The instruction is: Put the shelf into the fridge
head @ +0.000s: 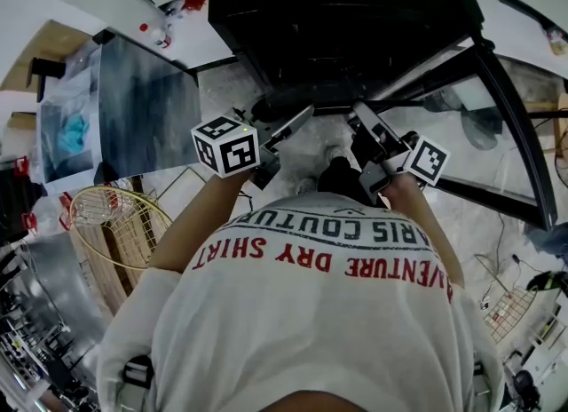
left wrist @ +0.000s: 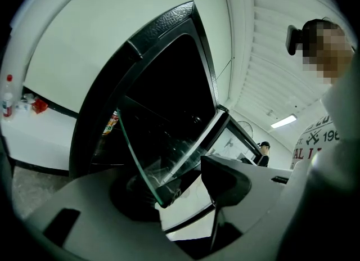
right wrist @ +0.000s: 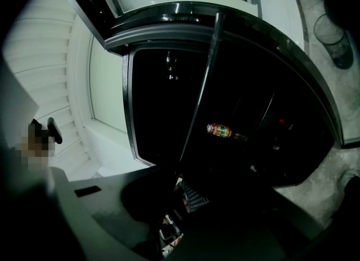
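Observation:
The black fridge (head: 337, 19) stands open in front of me, its glass door (head: 506, 135) swung out to the right. A clear glass shelf (left wrist: 140, 153) with a green edge reaches into the dark cavity. Its near corner lies between the jaws of my left gripper (left wrist: 180, 192), which stand wide apart and do not press on it. In the right gripper view the shelf (right wrist: 199, 102) shows edge-on, running up from my right gripper (right wrist: 174, 198), which is shut on it. In the head view both grippers, left (head: 288, 126) and right (head: 368, 130), sit at the fridge mouth.
A bottle (right wrist: 220, 131) lies inside the fridge. A round wire basket (head: 115, 215) stands at my left and a wire rack (head: 506, 308) lies on the floor at the right. A white counter (left wrist: 34, 136) runs left of the fridge. Another person (left wrist: 263, 152) stands far off.

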`<state>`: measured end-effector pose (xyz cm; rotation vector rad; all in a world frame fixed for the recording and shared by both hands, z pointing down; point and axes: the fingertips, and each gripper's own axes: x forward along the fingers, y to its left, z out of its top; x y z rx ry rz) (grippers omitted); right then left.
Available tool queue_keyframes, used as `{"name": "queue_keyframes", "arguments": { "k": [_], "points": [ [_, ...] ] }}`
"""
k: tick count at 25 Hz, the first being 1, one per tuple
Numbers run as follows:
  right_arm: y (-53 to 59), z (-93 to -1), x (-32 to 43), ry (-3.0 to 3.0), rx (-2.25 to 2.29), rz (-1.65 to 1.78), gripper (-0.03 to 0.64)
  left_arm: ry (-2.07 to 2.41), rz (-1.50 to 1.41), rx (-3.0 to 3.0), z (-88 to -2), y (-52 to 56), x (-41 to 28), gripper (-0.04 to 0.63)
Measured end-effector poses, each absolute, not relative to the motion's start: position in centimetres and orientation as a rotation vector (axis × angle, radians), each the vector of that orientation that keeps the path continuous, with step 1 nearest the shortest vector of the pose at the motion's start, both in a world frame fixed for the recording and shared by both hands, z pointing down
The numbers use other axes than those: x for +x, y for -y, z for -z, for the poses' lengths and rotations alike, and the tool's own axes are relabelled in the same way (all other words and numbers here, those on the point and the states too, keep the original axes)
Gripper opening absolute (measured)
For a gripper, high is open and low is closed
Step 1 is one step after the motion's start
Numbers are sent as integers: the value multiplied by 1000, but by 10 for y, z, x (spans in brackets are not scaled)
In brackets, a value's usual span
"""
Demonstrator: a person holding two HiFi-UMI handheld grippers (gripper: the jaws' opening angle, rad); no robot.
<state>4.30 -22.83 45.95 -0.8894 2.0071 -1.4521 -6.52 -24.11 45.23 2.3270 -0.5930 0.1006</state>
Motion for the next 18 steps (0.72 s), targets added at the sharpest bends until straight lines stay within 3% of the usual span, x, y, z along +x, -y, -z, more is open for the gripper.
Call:
{"name": "queue_keyframes", "arguments": {
  "k": [18],
  "points": [
    [251, -451, 44, -2009, -868, 1449, 48, 642, -187, 2323, -462, 232, -74, 244]
  ]
}}
